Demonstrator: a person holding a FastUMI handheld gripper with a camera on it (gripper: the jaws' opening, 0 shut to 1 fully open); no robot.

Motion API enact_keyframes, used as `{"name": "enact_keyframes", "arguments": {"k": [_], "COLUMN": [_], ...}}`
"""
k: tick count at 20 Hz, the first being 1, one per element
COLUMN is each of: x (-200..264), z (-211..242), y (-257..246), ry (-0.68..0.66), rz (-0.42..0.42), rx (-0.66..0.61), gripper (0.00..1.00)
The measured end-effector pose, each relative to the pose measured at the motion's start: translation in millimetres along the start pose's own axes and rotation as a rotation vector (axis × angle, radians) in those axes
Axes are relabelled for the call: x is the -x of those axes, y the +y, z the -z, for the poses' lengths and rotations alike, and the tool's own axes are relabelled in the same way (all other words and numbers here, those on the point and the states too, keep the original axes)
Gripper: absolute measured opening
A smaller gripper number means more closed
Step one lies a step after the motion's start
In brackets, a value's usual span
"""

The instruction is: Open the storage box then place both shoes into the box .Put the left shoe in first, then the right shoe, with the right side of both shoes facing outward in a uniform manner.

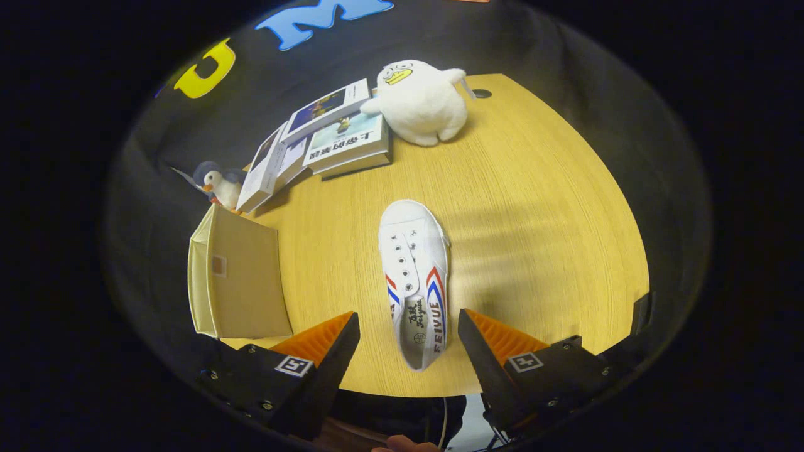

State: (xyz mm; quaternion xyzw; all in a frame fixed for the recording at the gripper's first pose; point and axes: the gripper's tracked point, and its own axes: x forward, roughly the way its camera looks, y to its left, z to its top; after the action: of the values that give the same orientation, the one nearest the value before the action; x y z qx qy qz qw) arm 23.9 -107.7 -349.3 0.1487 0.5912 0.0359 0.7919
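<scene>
The claw [408, 339] hangs wide open, holding nothing. The white shoe [414, 276] lies on the desk [534, 220] at lower centre, heel between the fingers, long axis running straight ahead, toe away. The storage box [235, 282] sits lower left

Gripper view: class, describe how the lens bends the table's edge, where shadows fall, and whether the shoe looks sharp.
Gripper view: fisheye curves the table edge; soft shadow stripes lie right of the shoe, which looks sharp, heel between the open gripper fingers; the box is dimmer.
</scene>
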Motion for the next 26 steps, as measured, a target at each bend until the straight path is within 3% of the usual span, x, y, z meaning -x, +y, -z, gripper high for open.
{"name": "enact_keyframes", "arguments": {"k": [11, 15, 19, 20, 21, 22, 23, 26], "x": [-67.4, -85.3, -88.5, -91.0, -92.0, -88.7, -86.7, -77.7], "z": [10.7, 13.7, 13.9, 15.5, 13.7, 13.4, 12.5, 18.8], "y": [-38.9, -44.6, -24.5, -27.3, -30.0, -31.5, -30.5, -19.4], "ry": [0.134, 0.163, 0.191, 0.195, 0.198, 0.202, 0.201, 0.222], "rz": [0.122, 0.160, 0.096, 0.114, 0.133, 0.145, 0.141, 0.082], "rx": [0.048, 0.112, 0.140, 0.166, 0.176, 0.157, 0.137, 0.044], "gripper": [0.96, 0.90, 0.60, 0.28, 0.27, 0.08, 0.02, 0.00]}}
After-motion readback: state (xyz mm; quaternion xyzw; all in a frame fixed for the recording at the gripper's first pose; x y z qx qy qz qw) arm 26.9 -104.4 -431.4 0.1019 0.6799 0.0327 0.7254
